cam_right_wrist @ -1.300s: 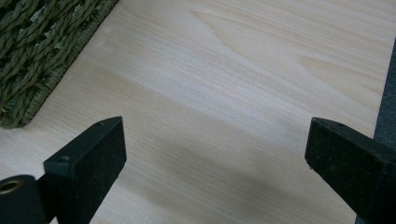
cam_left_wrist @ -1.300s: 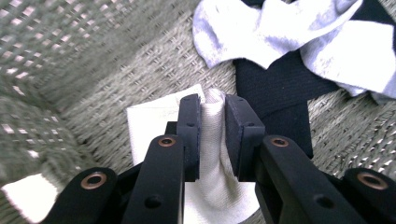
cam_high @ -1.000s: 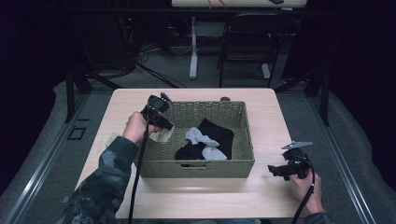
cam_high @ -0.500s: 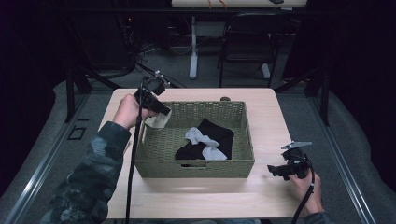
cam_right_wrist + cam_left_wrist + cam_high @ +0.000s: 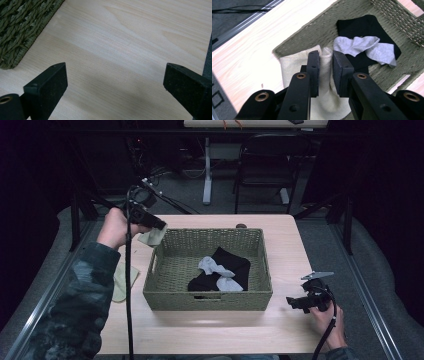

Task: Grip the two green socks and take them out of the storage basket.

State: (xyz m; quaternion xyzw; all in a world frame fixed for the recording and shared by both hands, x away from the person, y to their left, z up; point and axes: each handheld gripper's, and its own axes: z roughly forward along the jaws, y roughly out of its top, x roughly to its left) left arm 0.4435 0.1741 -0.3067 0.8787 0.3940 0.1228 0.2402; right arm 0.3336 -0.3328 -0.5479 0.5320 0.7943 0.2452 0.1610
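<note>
High view shows our left gripper [image 5: 156, 226] pinching a cream sock [image 5: 152, 237] over the basket's [image 5: 207, 300] far left corner; our right gripper [image 5: 295, 302] rests spread, near right. Thin grip: we judge it may slip onto the table [image 5: 210, 330]

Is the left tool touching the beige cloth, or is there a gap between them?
Touching. In the left gripper view, the left tool has both jaws pressed against a fold of the beige cloth, which hangs from them above the basket corner.
</note>
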